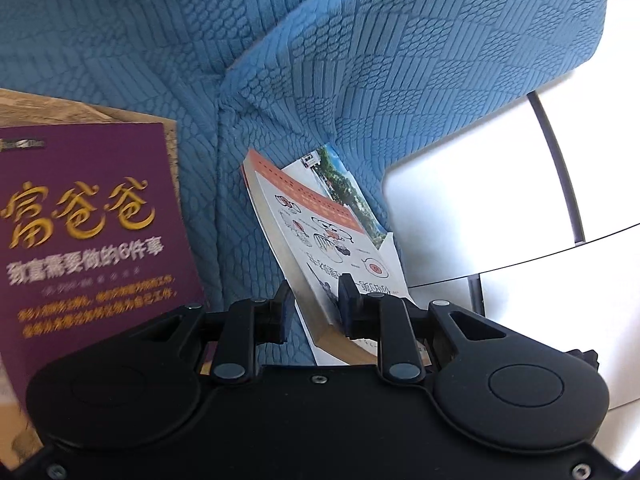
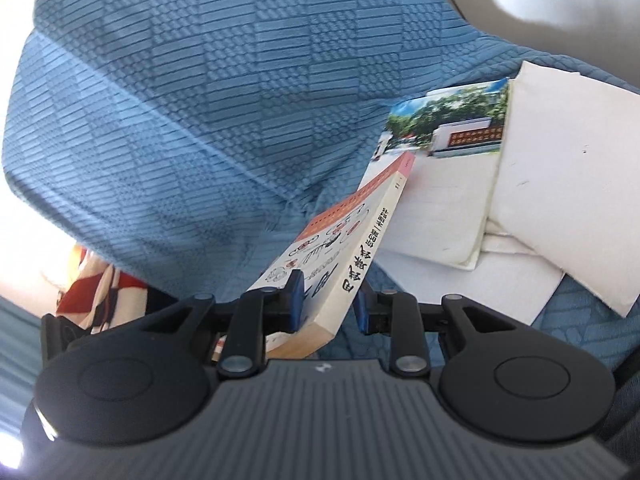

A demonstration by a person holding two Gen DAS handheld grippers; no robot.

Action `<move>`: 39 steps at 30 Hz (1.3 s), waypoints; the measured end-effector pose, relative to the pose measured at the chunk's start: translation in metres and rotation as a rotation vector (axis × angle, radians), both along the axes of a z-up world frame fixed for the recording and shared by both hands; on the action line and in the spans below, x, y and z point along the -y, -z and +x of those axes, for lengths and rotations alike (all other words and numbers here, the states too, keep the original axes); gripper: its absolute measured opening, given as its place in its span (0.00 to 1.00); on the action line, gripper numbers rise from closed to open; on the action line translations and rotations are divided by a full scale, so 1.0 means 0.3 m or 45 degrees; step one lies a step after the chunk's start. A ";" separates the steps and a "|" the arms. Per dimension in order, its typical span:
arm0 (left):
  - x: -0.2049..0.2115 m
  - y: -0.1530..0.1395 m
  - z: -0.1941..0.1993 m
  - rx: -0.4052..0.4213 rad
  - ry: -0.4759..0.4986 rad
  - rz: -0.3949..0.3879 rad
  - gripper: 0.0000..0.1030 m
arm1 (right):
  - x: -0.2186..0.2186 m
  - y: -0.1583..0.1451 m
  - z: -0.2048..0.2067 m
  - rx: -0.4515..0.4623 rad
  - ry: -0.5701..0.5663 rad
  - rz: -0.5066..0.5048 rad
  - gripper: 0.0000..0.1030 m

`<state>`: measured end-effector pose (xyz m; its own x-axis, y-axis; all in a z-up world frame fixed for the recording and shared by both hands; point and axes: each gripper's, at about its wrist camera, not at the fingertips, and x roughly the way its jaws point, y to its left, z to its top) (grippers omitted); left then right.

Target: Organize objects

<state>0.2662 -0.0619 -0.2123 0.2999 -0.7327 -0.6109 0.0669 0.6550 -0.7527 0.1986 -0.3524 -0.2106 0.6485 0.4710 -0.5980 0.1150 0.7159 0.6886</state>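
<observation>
A white book with an orange band and cartoon drawings (image 1: 320,232) leans on the blue sofa by its armrest. It also shows in the right wrist view (image 2: 340,256). My left gripper (image 1: 316,304) has its jaws on either side of the book's lower corner. My right gripper (image 2: 328,300) has its jaws around the same book's spine end. In both views the pads stand close to the book; contact is unclear. A purple book with gold characters (image 1: 88,232) lies at the left on a brown book (image 1: 120,114).
A booklet with a photo cover (image 2: 444,128) lies under the white book, with white papers (image 2: 560,184) to its right. The blue textured sofa (image 1: 360,60) fills the background. A white table with a dark frame (image 1: 500,208) stands right. A red patterned cloth (image 2: 92,288) lies at the left.
</observation>
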 end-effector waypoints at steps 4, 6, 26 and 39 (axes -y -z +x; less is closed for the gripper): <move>-0.026 -0.030 -0.039 0.014 -0.029 -0.010 0.22 | -0.020 -0.041 -0.019 0.000 -0.041 0.002 0.29; -0.043 -0.049 -0.062 0.018 -0.051 -0.023 0.22 | -0.031 -0.070 -0.026 0.003 -0.058 -0.008 0.29; -0.240 -0.370 -0.169 0.104 -0.199 -0.054 0.22 | -0.192 -0.383 -0.033 0.061 -0.237 -0.019 0.29; -0.406 -0.510 -0.188 0.127 -0.313 -0.017 0.23 | -0.344 -0.453 0.022 0.040 -0.379 0.052 0.29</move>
<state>0.2098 0.0600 -0.0592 0.5282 -0.6380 -0.5603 -0.0190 0.6508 -0.7590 0.2053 -0.2491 -0.0747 0.4964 0.6664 -0.5563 -0.1175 0.6865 0.7176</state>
